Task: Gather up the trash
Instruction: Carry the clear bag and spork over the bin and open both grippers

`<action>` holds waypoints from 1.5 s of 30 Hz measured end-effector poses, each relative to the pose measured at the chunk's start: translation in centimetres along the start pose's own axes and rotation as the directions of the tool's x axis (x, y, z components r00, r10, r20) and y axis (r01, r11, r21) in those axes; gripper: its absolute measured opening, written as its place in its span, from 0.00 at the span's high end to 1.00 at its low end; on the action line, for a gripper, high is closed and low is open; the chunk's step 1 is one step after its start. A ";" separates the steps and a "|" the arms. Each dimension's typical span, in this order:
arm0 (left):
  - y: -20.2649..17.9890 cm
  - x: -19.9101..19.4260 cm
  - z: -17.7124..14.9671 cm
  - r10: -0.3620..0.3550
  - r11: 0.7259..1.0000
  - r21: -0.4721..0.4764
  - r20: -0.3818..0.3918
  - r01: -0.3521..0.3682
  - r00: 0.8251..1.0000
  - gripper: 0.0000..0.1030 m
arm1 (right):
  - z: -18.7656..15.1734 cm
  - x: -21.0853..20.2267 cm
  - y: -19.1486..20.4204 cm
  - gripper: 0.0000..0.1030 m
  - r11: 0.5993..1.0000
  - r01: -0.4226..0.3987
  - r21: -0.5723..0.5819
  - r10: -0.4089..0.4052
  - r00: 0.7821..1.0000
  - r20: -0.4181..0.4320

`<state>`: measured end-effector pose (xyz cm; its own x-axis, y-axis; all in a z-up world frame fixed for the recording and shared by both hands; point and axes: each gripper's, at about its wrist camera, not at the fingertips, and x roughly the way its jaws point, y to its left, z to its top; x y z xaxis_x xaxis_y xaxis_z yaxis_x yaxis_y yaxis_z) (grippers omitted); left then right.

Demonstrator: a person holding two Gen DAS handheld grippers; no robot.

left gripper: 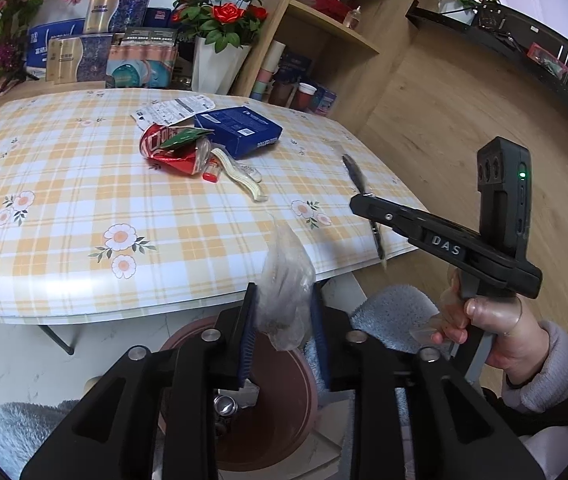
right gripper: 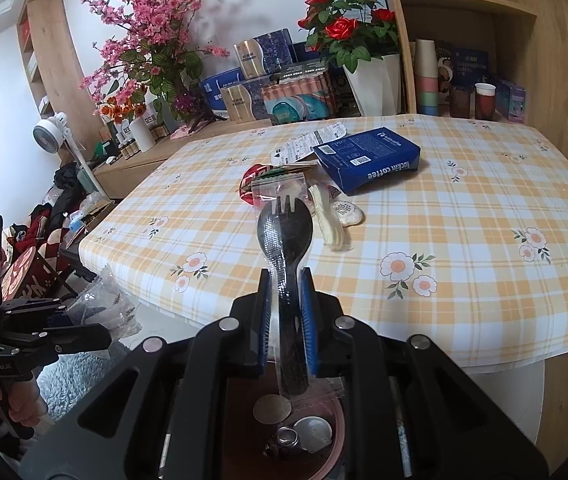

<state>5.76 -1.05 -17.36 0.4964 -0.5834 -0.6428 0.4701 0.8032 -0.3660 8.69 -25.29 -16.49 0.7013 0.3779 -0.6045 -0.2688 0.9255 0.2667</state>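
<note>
Over a reddish-brown bin (right gripper: 326, 456) holding a can (right gripper: 286, 438) and round lids, the right gripper (right gripper: 286, 308) clamps a plastic-wrapped black spoon (right gripper: 284, 228). The left gripper (left gripper: 284, 320) has its jaws partly parted around a crumpled clear bag (left gripper: 286, 280). More trash, including a blue box (right gripper: 368, 158), lies on the checked desk (right gripper: 464, 280).

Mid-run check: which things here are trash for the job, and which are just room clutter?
Job: crumpled clear wrapper in left gripper; wrapped black spork in right gripper; bin; crushed red can; blue box.
Clutter: rose pot; cups.
</note>
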 end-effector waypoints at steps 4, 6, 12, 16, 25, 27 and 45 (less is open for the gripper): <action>0.2 -0.3 0.0 0.028 1.000 -0.003 0.016 -0.028 0.999 0.50 | -0.1 0.0 0.0 0.83 1.000 0.002 -0.003 -0.002 1.000 -0.002; 0.3 -0.7 0.1 0.063 0.998 0.001 0.034 -0.063 0.997 0.42 | -0.2 -0.2 -0.1 0.83 1.000 0.004 -0.006 -0.004 1.000 -0.004; 1.3 -3.1 0.9 0.168 0.985 -0.056 0.147 -0.161 0.975 0.08 | -0.6 -0.4 0.1 0.83 1.000 -0.005 -0.010 0.005 1.000 -0.005; 2.2 -4.6 1.5 0.238 0.970 -0.106 0.196 -0.221 0.951 0.06 | -0.6 -0.5 0.5 0.83 1.000 -0.019 -0.017 0.019 1.000 -0.004; 4.1 -6.7 1.3 0.406 0.911 -0.185 0.246 -0.369 0.880 0.06 | -1.1 -0.2 2.3 0.83 0.996 -0.048 -0.079 0.046 0.999 -0.026; 4.4 -7.0 1.2 0.429 0.900 -0.202 0.251 -0.387 0.868 0.06 | -1.3 0.1 2.7 0.83 0.994 -0.061 -0.088 0.057 0.998 -0.041; 5.3 -7.4 0.3 0.483 0.870 -0.233 0.233 -0.434 0.844 0.06 | -2.5 1.1 5.0 0.67 0.985 -0.120 -0.124 0.106 0.988 -0.113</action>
<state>4.80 7.45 -14.37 0.8163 -0.1326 -0.5622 0.0241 0.9803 -0.1962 6.45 -20.18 -17.73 0.5897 0.4746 -0.6535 -0.4310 0.8692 0.2423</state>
